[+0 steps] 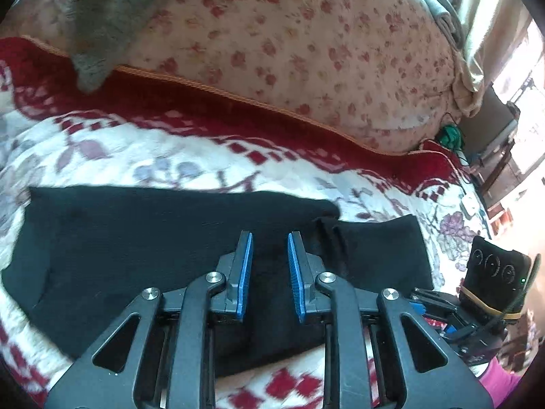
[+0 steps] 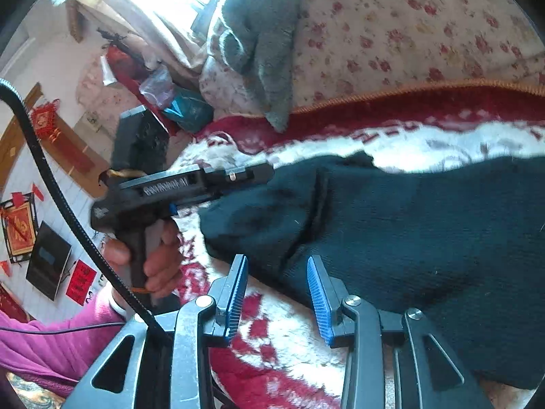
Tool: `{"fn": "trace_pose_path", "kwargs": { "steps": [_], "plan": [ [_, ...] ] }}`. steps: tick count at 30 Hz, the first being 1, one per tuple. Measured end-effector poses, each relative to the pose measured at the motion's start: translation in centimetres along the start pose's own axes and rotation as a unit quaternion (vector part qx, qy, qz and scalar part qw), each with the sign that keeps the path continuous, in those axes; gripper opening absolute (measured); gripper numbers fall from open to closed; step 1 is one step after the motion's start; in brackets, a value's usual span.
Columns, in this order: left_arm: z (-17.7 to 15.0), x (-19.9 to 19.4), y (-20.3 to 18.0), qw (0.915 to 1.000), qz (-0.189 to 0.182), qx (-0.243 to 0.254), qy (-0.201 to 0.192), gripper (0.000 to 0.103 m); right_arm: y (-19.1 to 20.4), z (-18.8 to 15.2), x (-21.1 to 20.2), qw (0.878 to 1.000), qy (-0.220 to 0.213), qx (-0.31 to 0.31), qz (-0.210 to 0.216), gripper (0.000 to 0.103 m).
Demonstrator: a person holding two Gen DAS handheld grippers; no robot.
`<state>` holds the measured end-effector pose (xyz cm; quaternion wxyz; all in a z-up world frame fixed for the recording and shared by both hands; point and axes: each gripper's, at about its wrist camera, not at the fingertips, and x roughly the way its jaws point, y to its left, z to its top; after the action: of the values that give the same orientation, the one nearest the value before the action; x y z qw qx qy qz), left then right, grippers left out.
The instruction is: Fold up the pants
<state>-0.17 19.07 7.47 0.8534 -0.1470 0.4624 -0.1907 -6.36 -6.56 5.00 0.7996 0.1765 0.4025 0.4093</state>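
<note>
Jaws gape empty on both: the left gripper (image 1: 269,238) hovers over the black knit pants (image 1: 136,238) lying on the red-and-white floral quilt (image 1: 136,150), the right gripper (image 2: 276,262) near their edge, probably choosing pinch points.

Your bed (image 1: 143,143) wears a red-and-white floral quilt; a rose-print duvet (image 1: 306,51) heaps up at twelve o'clock — bright window (image 1: 524,78) at two, red wall hangings (image 2: 44,122) at nine.

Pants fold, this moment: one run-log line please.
pants: black, flat on bedspread | left gripper: open, above pants | right gripper: open, at pants edge | nothing gripped
</note>
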Motion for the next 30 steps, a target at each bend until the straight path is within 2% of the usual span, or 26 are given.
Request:
{"fn": "trace_pose_path", "kwargs": {
  "steps": [3,7,8,9,11,14,19,22,25,30],
  "plan": [
    [-0.9,-1.4,1.8,0.9994,0.016,-0.028,-0.009,0.019,-0.7,-0.7,2.2,0.999,0.047,0.009,-0.019,0.035],
    [-2.5,-4.5,4.9,0.9949,0.053,-0.079,-0.032,0.019,0.6,0.9,1.5,0.999,0.044,-0.009,-0.024,0.035],
    [-2.9,-5.1,5.5,0.9935,0.057,-0.091,-0.039,0.028,1.5,1.9,1.1,0.999,0.036,-0.031,-0.024,0.035],
    [-3.4,-5.8,6.3,0.9915,0.061,-0.105,-0.046,0.047,2.5,2.9,1.2,0.997,0.039,-0.055,-0.024,0.035],
    [-4.5,-7.2,7.7,0.9859,0.065,-0.139,-0.066,0.064,4.0,4.5,2.3,0.994,0.051,-0.091,-0.028,0.043],
    [-6.1,-8.2,9.1,0.9768,0.092,-0.179,-0.074,0.064,5.7,7.0,5.4,0.989,0.073,-0.124,-0.017,0.046],
    [-8.0,-8.5,10.1,0.9659,0.145,-0.202,-0.071,0.064,7.0,10.1,11.8,0.984,0.111,-0.14,-0.009,0.046],
    [-8.4,-8.2,10.7,0.9605,0.174,-0.209,-0.061,0.064,7.7,10.7,15.2,0.98,0.131,-0.15,-0.012,0.046],
    [-8.5,-7.8,10.9,0.957,0.187,-0.213,-0.059,0.064,8.2,10.9,17.9,0.977,0.144,-0.159,-0.016,0.046],
    [-7.8,-7.2,11.0,0.9531,0.21,-0.207,-0.066,0.064,8.6,11.0,20.4,0.972,0.157,-0.173,-0.028,0.046]
  ]
}}
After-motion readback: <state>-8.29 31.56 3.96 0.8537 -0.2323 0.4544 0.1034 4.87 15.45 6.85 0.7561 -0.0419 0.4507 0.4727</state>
